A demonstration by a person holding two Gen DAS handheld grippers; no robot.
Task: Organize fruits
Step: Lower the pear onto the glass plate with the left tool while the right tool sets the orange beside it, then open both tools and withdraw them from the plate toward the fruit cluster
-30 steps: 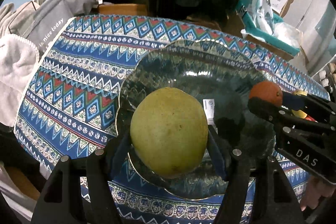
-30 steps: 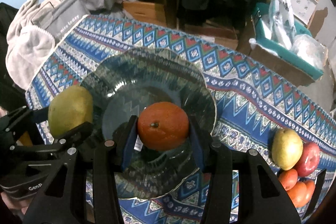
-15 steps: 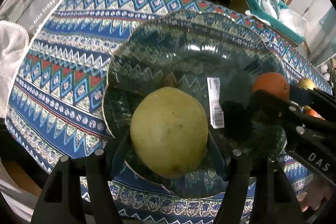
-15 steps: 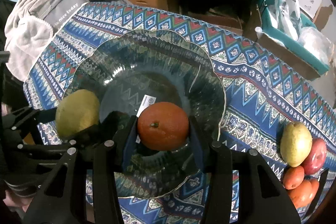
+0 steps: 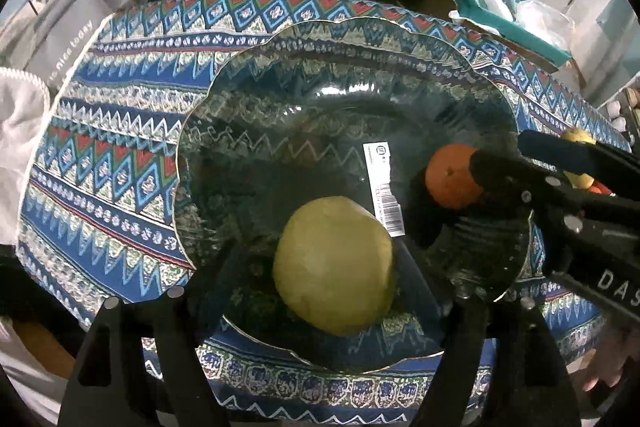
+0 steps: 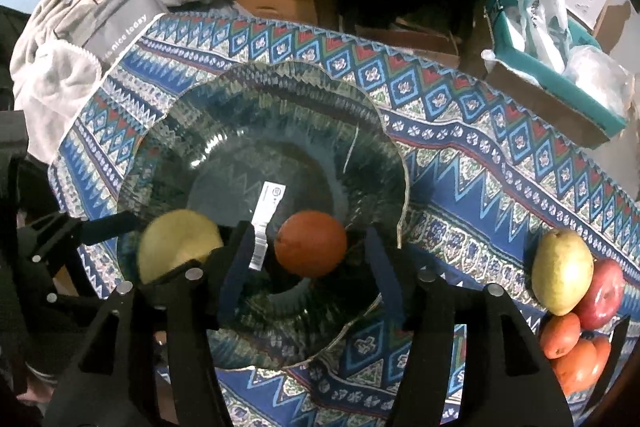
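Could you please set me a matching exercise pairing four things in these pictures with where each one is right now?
1. green pear
2. orange
3. barcode label
4. red apple

a. stuck on the glass bowl
b. between the open left gripper fingers
c. on the cloth, outside the bowl
d. between the open right gripper fingers

Pairs: 1-b, 2-d, 3-a, 4-c

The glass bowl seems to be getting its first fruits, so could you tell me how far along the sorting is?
Done: nothing lies free in the glass bowl yet. In hand: a pear sits between the left gripper's open fingers, an orange between the right gripper's. Left: a second pear, a red apple and oranges wait on the tablecloth.
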